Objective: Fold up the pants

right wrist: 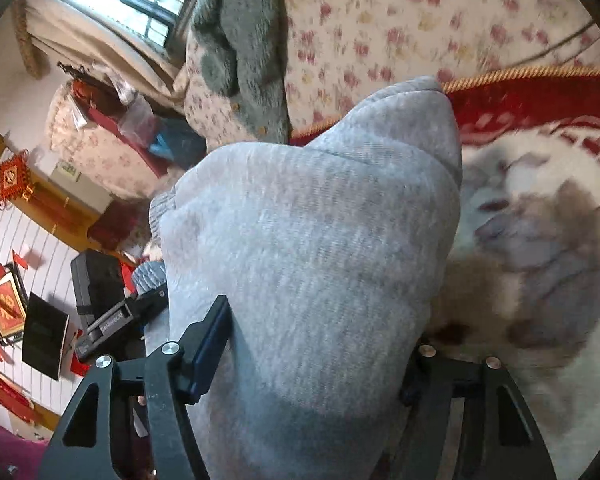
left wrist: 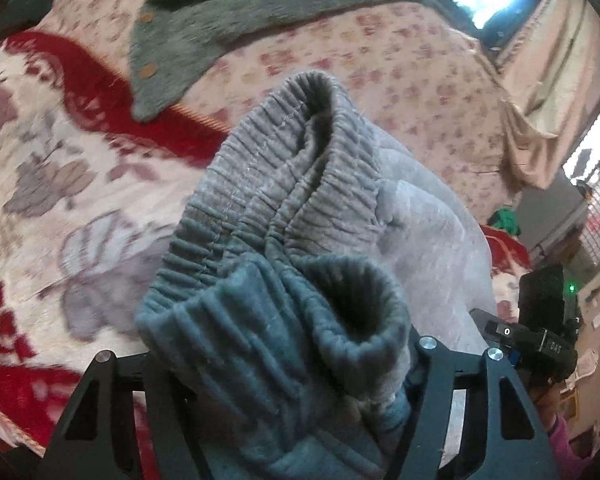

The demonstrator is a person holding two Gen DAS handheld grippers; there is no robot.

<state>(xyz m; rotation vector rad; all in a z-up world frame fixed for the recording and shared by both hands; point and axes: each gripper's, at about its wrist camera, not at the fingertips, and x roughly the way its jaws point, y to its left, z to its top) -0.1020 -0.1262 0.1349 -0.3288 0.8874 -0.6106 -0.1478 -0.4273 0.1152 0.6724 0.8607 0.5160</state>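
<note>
The grey pants (left wrist: pixel 300 208) are bunched and held above the bed. My left gripper (left wrist: pixel 284 364) is shut on the pants at the ribbed elastic waistband and a ribbed cuff (left wrist: pixel 352 304); the cloth hides its fingertips. My right gripper (right wrist: pixel 316 356) is shut on a thick fold of the same grey pants (right wrist: pixel 312 248), which drapes over the jaws; one blue-padded finger (right wrist: pixel 210 352) shows at the left. The right gripper also shows in the left wrist view (left wrist: pixel 540 332) at the right edge.
Below lies a bed with a red and cream flowered blanket (left wrist: pixel 48 184) and a pink-flowered sheet (left wrist: pixel 380 52). A grey-green knitted cardigan (left wrist: pixel 204 28) lies at the far side. A window and curtain (right wrist: pixel 112 8) and room clutter stand beyond the bed edge.
</note>
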